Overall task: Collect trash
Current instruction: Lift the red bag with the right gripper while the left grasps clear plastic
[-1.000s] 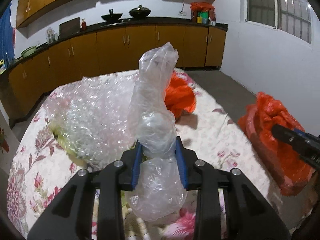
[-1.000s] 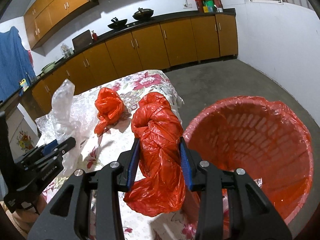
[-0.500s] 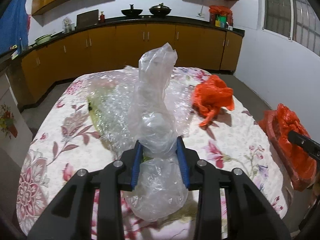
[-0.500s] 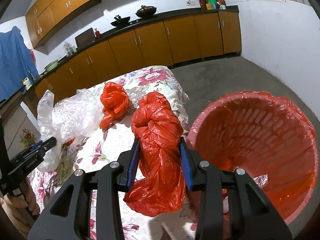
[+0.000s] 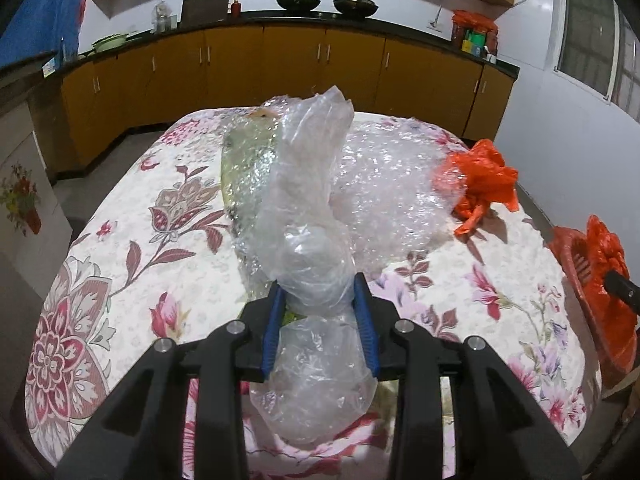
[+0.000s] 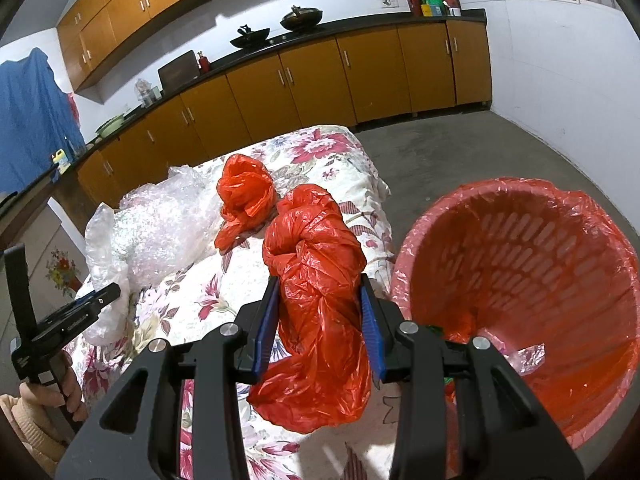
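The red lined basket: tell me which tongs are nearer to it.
Right. The right tongs, clamping a red bag, sit beside the basket. The left tongs, holding a clear bag, are across the table.

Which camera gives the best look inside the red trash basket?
The right wrist view: the red trash basket fills its right side, open mouth toward the lens, liner and slatted wall visible. The left wrist view catches only a sliver of it at the right edge.
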Tool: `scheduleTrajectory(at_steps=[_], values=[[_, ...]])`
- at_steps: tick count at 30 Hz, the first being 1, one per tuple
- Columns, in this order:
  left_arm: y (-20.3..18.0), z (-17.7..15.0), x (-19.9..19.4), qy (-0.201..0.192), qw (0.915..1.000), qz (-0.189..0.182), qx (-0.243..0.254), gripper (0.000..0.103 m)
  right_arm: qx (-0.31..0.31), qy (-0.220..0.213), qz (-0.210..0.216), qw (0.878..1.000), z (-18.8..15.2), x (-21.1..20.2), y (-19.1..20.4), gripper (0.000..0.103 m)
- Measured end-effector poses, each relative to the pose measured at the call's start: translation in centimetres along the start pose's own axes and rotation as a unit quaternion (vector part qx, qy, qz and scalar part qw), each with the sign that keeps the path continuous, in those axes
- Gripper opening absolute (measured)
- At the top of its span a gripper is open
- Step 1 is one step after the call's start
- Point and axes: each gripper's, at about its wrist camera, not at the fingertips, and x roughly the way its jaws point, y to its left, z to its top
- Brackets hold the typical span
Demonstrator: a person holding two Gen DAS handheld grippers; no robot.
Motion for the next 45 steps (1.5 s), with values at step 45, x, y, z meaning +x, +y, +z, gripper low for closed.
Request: scheduleTrajectory(at_steps=[45], values=[[0.3, 1.9, -6.7, -0.066, 0.9968, -0.039, -0.023, 0.031, 0.014, 0.004, -0.002, 1.000, -0.5, -1.0, -0.6, 0.039]])
